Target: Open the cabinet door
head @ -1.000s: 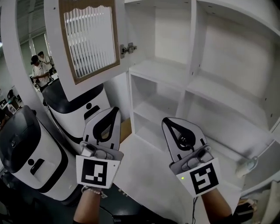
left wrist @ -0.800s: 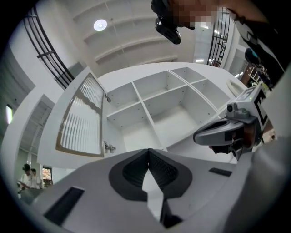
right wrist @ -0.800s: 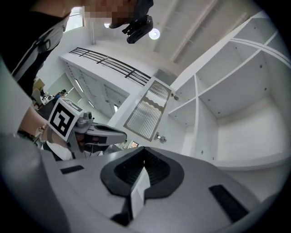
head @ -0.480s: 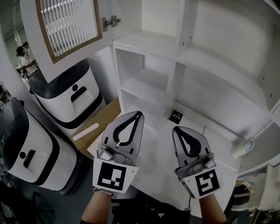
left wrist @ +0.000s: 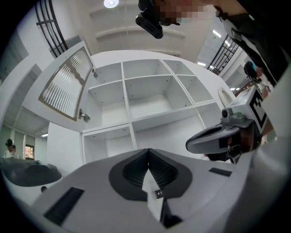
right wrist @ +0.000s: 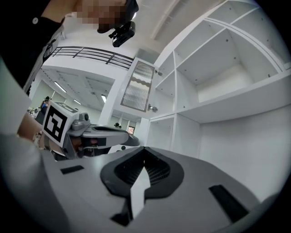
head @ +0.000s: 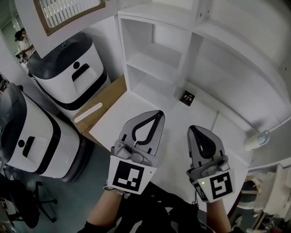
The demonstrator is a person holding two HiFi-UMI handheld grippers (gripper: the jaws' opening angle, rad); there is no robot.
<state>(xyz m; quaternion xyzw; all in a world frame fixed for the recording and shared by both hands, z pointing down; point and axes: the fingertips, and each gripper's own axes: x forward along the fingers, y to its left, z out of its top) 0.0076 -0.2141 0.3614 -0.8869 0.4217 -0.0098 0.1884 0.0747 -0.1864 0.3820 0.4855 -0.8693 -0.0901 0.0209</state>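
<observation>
The cabinet door (head: 68, 10) sits at eleven o'clock in the head view, already swung well out from the white shelf unit (head: 190, 54). It is a white door with a wood-framed, slatted pane, hung on a metal hinge (left wrist: 83, 117), so the opening looks done. At six o'clock the left gripper (head: 158, 113) has its jaws pressed together on nothing. At five o'clock the right gripper (head: 193, 130) is likewise closed and empty. Both hover over the white worktop (head: 132, 107), well apart from the door; the next move probably calls for no further pull
</observation>
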